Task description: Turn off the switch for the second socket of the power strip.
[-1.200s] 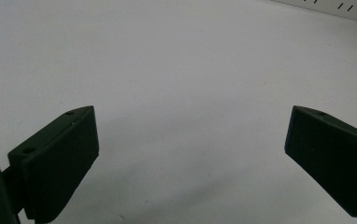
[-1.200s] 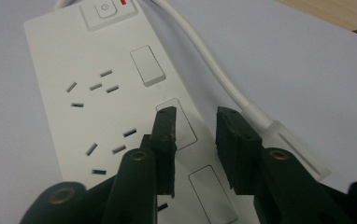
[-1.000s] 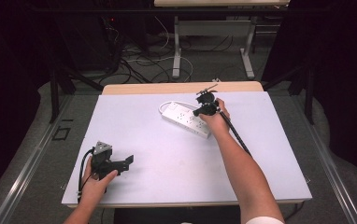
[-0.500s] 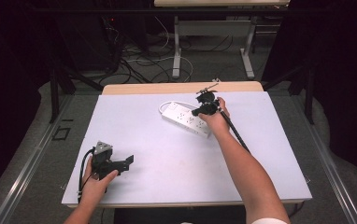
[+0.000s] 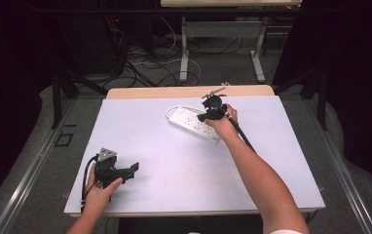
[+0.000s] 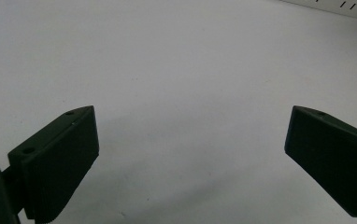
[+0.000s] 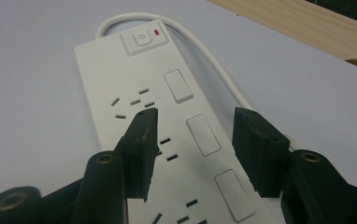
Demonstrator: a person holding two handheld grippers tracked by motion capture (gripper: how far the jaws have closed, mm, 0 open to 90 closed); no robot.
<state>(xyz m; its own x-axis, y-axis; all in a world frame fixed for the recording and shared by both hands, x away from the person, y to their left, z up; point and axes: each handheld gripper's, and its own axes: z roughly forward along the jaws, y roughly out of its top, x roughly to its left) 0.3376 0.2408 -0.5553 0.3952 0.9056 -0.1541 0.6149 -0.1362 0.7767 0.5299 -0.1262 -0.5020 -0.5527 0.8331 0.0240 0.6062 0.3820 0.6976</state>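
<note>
A white power strip (image 5: pixel 192 123) lies on the white table top (image 5: pixel 174 161), toward the back middle, with its cord (image 5: pixel 170 111) looping behind it. Its switch (image 7: pixel 140 38) and sockets (image 7: pixel 130 102) face up in the right gripper view. My right gripper (image 5: pixel 204 117) hovers just above the strip, open, one jaw over the sockets and the other over the strip's far edge (image 7: pixel 195 126). My left gripper (image 5: pixel 133 169) rests low near the front left corner, open wide with nothing between its jaws (image 6: pixel 190 154). A corner of the power strip (image 6: pixel 335 7) shows at the top of the left gripper view.
A wooden table edge (image 5: pixel 189 91) runs along the back of the white top. Beyond it stand metal desk legs (image 5: pixel 184 48) and loose cables (image 5: pixel 145 58) on the floor. Dark curtains (image 5: pixel 340 58) flank both sides.
The right gripper has shifted very slightly over the power strip. The left gripper has stayed where it was.
</note>
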